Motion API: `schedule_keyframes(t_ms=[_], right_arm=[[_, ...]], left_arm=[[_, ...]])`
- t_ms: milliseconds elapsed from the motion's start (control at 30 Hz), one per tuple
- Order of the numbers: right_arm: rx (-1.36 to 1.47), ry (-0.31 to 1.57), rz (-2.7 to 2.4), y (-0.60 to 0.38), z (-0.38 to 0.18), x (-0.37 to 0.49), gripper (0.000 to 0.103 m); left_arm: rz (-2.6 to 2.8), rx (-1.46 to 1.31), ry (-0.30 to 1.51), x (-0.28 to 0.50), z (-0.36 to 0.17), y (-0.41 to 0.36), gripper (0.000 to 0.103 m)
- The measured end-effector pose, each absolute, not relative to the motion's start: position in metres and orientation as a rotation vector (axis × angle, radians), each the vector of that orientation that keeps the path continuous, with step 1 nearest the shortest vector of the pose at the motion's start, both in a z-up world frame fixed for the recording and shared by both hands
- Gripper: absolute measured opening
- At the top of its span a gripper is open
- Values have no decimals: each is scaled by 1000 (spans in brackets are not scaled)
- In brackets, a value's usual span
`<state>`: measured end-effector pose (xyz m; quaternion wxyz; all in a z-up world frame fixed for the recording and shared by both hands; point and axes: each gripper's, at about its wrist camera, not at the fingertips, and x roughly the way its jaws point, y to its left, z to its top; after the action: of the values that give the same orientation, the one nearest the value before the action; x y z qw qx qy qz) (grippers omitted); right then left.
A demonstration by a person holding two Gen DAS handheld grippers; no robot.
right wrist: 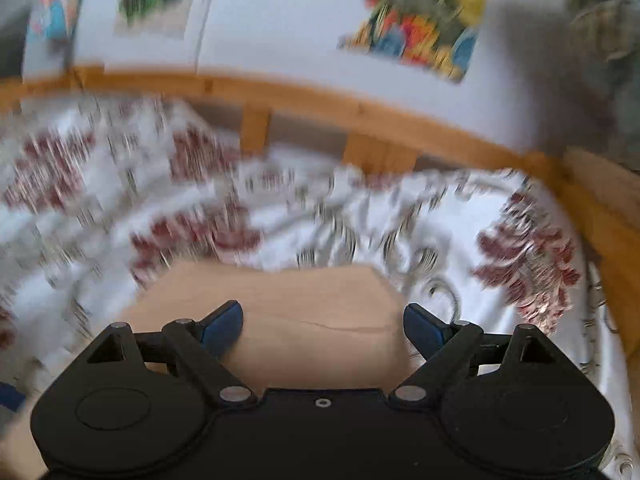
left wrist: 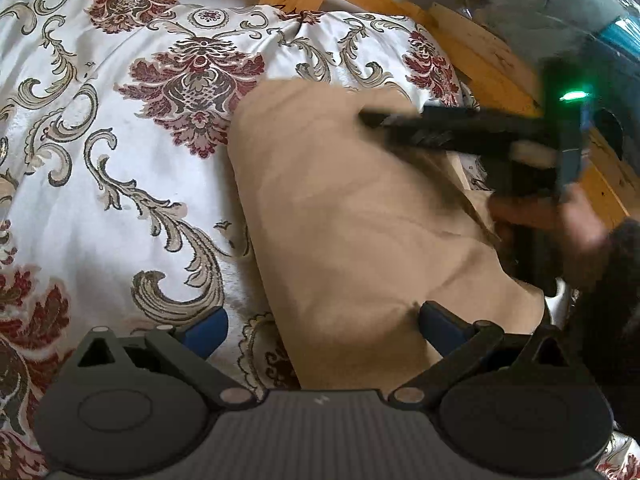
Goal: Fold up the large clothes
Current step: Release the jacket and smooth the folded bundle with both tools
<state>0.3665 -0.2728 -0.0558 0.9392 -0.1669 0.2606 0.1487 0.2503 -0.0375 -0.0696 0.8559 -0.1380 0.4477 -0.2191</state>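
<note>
A tan garment [left wrist: 360,216] lies folded into a long block on a white bedspread with red and gold flowers [left wrist: 100,152]. My left gripper [left wrist: 324,330] is open and empty, its blue fingertips straddling the garment's near left edge. My right gripper [left wrist: 372,118] reaches in from the right above the garment's far end, blurred by motion. In the right wrist view the right gripper [right wrist: 323,326] is open and empty over the tan garment [right wrist: 304,320].
A wooden bed frame [left wrist: 472,44] runs along the far and right sides of the bed. A white wall with colourful posters [right wrist: 420,20] stands behind it. A grey bundle [left wrist: 560,4] sits at the far right.
</note>
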Motion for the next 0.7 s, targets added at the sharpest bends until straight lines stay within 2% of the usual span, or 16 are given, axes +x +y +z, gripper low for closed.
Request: schedule_keyframes(t_ms=[167, 333, 433, 533, 700], right_arm=[[-171, 633, 163, -286, -102, 381, 94], [-174, 612, 179, -295, -82, 367, 90], [-178, 546, 153, -308, -52, 325, 94], [-149, 531, 138, -326, -36, 272, 101], [-55, 571, 0, -349, -59, 199, 102]], left_arm=[[-475, -337, 970, 254, -79, -37, 103], [-474, -301, 961, 251, -80, -40, 103], [-457, -303, 961, 249, -79, -40, 103], [-449, -318, 963, 248, -80, -40, 103], [-430, -378, 997, 250, -84, -38, 103]])
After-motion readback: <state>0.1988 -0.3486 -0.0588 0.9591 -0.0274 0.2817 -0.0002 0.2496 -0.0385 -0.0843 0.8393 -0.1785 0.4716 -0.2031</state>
